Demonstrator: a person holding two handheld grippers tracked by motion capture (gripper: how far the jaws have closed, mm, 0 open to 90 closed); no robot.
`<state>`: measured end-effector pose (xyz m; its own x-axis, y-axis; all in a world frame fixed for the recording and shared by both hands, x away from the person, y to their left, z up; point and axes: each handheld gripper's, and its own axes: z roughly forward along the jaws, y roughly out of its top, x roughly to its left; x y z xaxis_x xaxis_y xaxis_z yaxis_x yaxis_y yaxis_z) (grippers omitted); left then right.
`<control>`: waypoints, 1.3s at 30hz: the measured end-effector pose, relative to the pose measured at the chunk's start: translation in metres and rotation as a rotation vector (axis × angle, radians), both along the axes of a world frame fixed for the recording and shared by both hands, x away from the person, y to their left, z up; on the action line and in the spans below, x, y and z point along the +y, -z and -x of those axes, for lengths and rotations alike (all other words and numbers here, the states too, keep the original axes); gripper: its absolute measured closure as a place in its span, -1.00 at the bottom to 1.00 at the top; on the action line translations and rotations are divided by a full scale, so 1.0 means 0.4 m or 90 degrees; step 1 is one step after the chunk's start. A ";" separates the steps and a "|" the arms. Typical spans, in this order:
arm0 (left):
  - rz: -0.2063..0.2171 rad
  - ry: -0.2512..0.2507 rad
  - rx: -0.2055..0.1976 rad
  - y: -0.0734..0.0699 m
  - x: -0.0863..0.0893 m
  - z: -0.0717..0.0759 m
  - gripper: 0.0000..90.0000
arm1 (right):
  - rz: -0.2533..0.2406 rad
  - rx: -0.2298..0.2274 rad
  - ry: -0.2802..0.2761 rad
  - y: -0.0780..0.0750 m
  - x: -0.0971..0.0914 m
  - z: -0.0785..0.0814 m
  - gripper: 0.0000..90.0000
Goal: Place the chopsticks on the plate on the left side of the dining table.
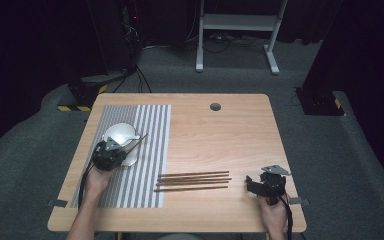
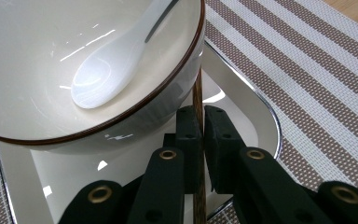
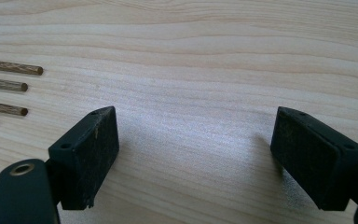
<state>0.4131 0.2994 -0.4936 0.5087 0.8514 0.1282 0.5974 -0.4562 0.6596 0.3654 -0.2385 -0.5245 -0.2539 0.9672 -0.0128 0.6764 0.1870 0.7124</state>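
Note:
My left gripper (image 2: 198, 116) is shut on a thin brown chopstick (image 2: 198, 93), which runs up between its jaws to the side of a white bowl (image 2: 37, 93). A white ceramic spoon (image 2: 107, 70) lies inside the bowl, and the bowl sits on a white plate (image 2: 251, 116). In the high view the left gripper (image 1: 111, 154) hovers at the bowl (image 1: 120, 134) on the striped placemat (image 1: 150, 150), the chopstick (image 1: 137, 142) sticking out to the right. Several more chopsticks (image 1: 192, 181) lie on the table's middle. My right gripper (image 3: 196, 149) stands open above bare wood, and in the high view the right gripper (image 1: 260, 187) rests right of them.
The wooden table (image 1: 220, 130) has a grey cable hole (image 1: 215, 106) near its far edge. Chopstick ends (image 3: 14, 86) show at the left of the right gripper view. A white desk frame (image 1: 240, 30) stands on the floor beyond the table.

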 end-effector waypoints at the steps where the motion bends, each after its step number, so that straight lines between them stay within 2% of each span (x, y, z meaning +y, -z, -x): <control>1: 0.001 -0.001 0.000 0.000 0.000 0.001 0.86 | 0.000 0.000 0.000 0.000 0.000 0.000 -0.66; 10: 0.013 -0.005 -0.007 -0.001 0.000 0.009 0.78 | 0.000 0.000 0.000 0.000 0.000 0.000 -0.66; 16: 0.036 -0.010 -0.024 -0.009 -0.009 0.026 0.72 | 0.000 0.000 0.000 0.000 0.000 0.000 -0.66; 24: 0.057 -0.013 -0.030 -0.011 -0.018 0.033 0.61 | 0.000 0.000 0.000 0.000 0.000 0.000 -0.66; 32: 0.047 -0.010 -0.028 -0.005 -0.028 0.037 0.56 | 0.000 0.000 0.000 0.000 0.000 0.000 -0.66; 39: 0.061 -0.010 -0.029 -0.008 -0.030 0.040 0.55 | 0.000 0.000 0.000 0.000 0.000 0.000 -0.66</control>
